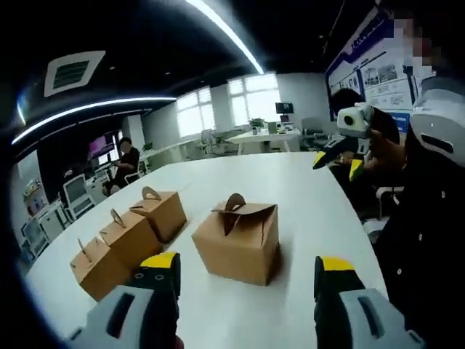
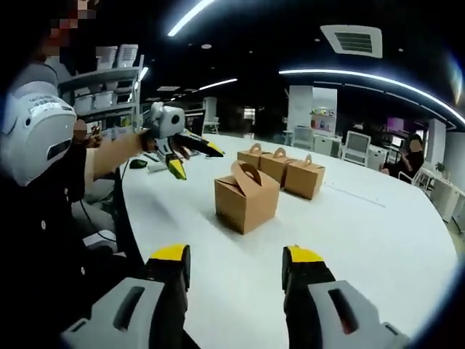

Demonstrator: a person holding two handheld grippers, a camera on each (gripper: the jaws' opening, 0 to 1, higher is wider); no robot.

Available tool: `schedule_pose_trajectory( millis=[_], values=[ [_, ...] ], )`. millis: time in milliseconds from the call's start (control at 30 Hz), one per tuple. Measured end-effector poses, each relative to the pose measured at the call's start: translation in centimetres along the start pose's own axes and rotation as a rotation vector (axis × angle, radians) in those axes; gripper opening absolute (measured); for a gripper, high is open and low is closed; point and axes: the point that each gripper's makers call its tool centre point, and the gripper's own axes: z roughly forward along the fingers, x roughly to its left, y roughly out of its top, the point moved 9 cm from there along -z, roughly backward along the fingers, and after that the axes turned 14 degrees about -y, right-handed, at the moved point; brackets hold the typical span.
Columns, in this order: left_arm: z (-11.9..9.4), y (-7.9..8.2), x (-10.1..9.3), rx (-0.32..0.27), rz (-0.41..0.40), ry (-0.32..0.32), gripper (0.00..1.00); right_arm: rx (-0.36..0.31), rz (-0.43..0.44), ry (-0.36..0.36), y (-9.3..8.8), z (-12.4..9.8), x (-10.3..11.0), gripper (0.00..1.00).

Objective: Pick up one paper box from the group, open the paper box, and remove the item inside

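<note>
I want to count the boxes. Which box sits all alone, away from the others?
The bigger paper box, standing apart; the three smaller boxes touch in a row.

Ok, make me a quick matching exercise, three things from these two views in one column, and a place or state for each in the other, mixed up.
Things:
1. nearest paper box
2. row of three paper boxes
3. left gripper

Place or state:
A. side by side, further along the white table
B. open, holding nothing
C. standing apart, handle closed on top

Pairs: 1-C, 2-A, 3-B
</note>
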Motion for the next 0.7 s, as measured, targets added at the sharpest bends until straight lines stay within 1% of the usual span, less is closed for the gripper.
schedule_pose_trajectory(
  millis=[33,67,100,167,200,267,333,433,467,567,700],
  values=[
    [0.1,-0.1,0.2,0.002,0.0,-0.004,0.75,-0.002,-0.001,0.003,0.0,0.0,0.0,0.52],
    [0.6,-0.2,0.7,-0.001,0.022,-0.026,0.75,-0.005,0.0,0.005,0.1,0.1,0.1,0.52],
    [0.9,-0.2,1.1,-0.009,0.019,-0.035,0.75,-0.006,0.003,0.006,0.1,0.1,0.1,0.52],
    [1.6,-0.1,1.8,-0.046,-0.012,-0.067,0.77,-0.011,0.013,0.01,0.1,0.2,0.1,0.52],
    [1.9,0.0,2.1,-0.073,-0.012,-0.085,0.79,-0.012,0.019,0.015,0.1,0.3,0.2,0.51],
    [2.3,-0.1,2.6,-0.09,-0.009,-0.111,0.8,-0.01,0.023,0.021,0.0,0.4,0.3,0.51],
    [2.7,-0.3,3.0,-0.088,-0.008,-0.117,0.83,-0.009,0.028,0.028,0.0,0.6,0.3,0.51],
    [3.4,-0.5,3.9,-0.063,-0.013,-0.122,0.86,-0.009,0.035,0.038,0.0,0.9,0.3,0.52],
    [3.6,-0.5,4.1,-0.062,-0.013,-0.123,0.85,-0.01,0.039,0.041,0.0,1.0,0.3,0.52],
    [4.2,-0.5,4.5,-0.059,-0.027,-0.152,0.85,-0.012,0.043,0.047,0.0,1.1,0.3,0.53],
    [4.9,-0.6,4.5,-0.058,-0.03,-0.184,0.85,-0.011,0.055,0.05,-0.3,1.2,0.0,0.53]
  ],
)
